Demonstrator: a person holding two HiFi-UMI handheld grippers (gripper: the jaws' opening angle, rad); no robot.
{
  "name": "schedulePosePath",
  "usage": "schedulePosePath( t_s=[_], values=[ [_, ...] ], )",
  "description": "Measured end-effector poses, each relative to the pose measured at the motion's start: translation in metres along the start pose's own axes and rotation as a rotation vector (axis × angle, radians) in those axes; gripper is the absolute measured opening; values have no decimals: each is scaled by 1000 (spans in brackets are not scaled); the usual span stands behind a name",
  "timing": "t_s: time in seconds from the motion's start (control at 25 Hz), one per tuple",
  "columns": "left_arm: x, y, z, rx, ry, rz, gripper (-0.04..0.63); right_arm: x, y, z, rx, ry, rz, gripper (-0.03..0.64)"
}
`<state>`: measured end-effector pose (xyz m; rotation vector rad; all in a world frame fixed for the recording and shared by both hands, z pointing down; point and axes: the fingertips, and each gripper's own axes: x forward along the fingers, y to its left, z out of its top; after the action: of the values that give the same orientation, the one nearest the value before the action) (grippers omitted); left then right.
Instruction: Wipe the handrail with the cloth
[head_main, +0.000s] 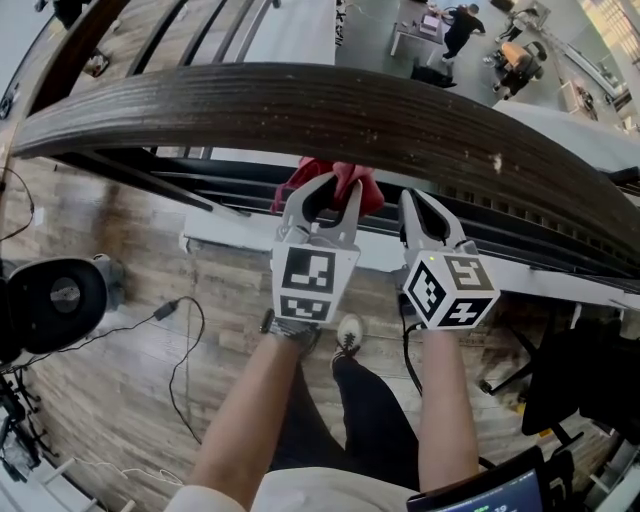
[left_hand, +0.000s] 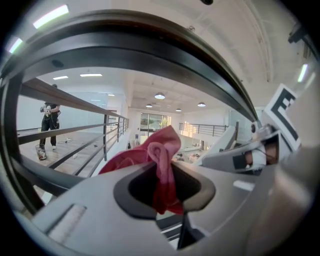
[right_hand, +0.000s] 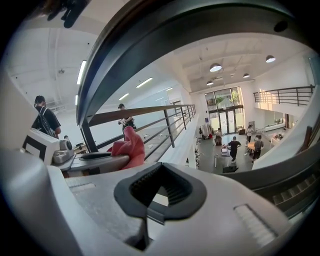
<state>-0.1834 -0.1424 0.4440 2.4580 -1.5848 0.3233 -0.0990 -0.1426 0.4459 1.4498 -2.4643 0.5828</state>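
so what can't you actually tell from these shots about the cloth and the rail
- Whether the cloth touches the handrail: head view, the rail hides the cloth's top.
- The cloth's full extent: left gripper view, bunched between the left gripper's jaws.
- The handrail's ends: cut off by the frame edges in every view.

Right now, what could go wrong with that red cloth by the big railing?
The crumpled red cloth hangs from just a pinched fold in the left gripper. If it slips, it could drop to the lower floor, where people stand. It also sits below the dark wooden handrail, so a wipe might miss the top.
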Motion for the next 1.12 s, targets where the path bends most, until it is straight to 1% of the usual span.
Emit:
schedulePosePath(
  t_s=[0.12, 0.28, 0.68, 0.88, 1.12],
  values=[
    [0, 1, 0, -3, -5, 12, 86, 2, 0, 2, -30, -14, -3, 3],
    [0, 1, 0, -8, -4, 6, 86, 2, 1, 2, -62, -35, -11, 3],
    [2, -4, 2, -6, -5, 7, 86, 1, 0, 3, -39, -50, -28, 3],
    [2, -6, 3, -13, -7, 29, 86, 0, 1, 4, -60, -63, -24, 3],
    [5, -19, 4, -10, 3, 23, 86, -1, 1, 4, -77, -89, -24, 3]
  ],
)
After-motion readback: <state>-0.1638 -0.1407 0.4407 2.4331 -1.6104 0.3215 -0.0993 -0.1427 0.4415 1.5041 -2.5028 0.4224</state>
